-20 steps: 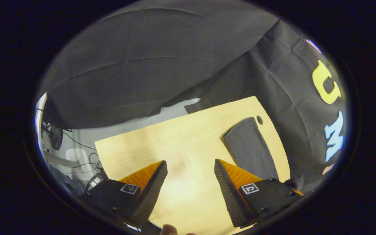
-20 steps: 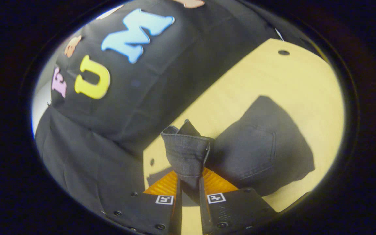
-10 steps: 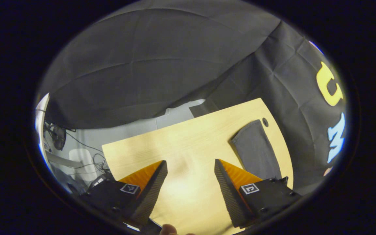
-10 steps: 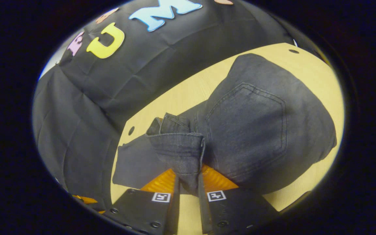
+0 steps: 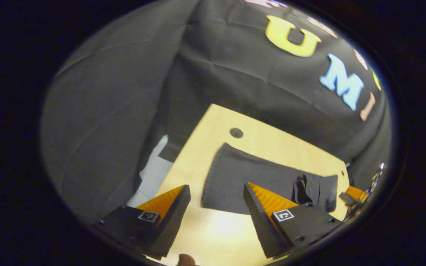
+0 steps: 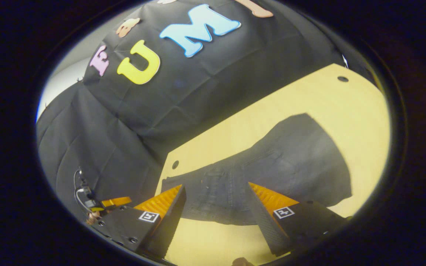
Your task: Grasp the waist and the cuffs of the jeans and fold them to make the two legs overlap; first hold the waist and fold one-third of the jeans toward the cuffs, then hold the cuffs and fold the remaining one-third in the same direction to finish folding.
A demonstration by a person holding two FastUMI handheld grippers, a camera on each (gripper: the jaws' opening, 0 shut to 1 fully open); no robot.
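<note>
Hand-held gripper, right (image 6: 213,214): fingers spread wide, nothing between them, hovering just above the near edge of the jeans (image 6: 272,173). Left hand-held gripper (image 5: 216,214): also wide open and empty, poised over bare tabletop (image 5: 220,236) just short of the cuff hem (image 5: 209,184).

Jeans lie flat on the tabletop as one narrow dark strip, so the two legs seem to be stacked. Waist end with its bunched band (image 5: 314,192) sits toward the right hand-held gripper; cuff end points at the grommet hole (image 5: 236,132) near the far edge.

Risks as I judge them:
- Waistband looks rumpled and thick. A pinch there may catch only the top layer, and the lower leg would stay behind and skew the fold.
- Cuff hem lies flat against the wood. Fingers coming in level could push the cloth along instead of getting under it, sliding the strip toward the table edge.
- Denim is stiff and heavy; lifted from a single point it would likely sag and twist, leaving the folded thirds uneven.
- Both tools work close together over a short strip, so they could knock into one another.
</note>
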